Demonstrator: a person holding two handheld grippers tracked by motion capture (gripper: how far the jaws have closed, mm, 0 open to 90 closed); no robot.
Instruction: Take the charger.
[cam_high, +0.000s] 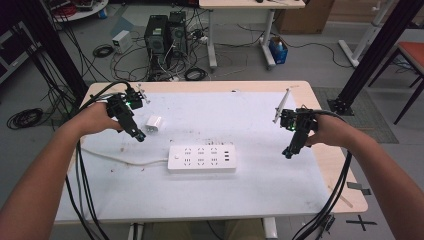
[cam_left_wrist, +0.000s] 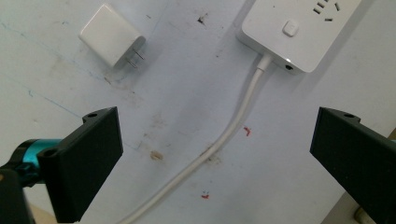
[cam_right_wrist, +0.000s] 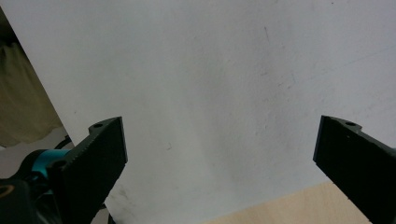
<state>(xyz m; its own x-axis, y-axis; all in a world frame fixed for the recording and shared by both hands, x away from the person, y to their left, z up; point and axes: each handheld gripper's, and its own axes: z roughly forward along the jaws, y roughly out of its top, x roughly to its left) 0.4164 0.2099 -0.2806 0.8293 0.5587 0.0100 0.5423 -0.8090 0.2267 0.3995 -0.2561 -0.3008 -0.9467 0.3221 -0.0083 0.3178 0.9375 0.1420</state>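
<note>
- Surface (cam_high: 280, 185): a white mat covering a light wooden top, marked with small brown and red stains.
- Power strip (cam_high: 201, 158): white, lying flat near the middle of the surface, its long side running left to right; its white cord (cam_high: 120, 159) leaves the left end and trails off toward the left edge.
- Charger plug (cam_high: 154, 124): a small white cube with two metal prongs, lying on its side — just left of and beyond the power strip, apart from it.
- Left gripper (cam_high: 139, 134): held above the left part of the surface, tip just beside the charger plug without touching it; jaws spread wide, grasping nothing.
- Right gripper (cam_high: 289, 152): held over bare mat to the right of the power strip, well apart from it — jaws likewise released and empty.
</note>
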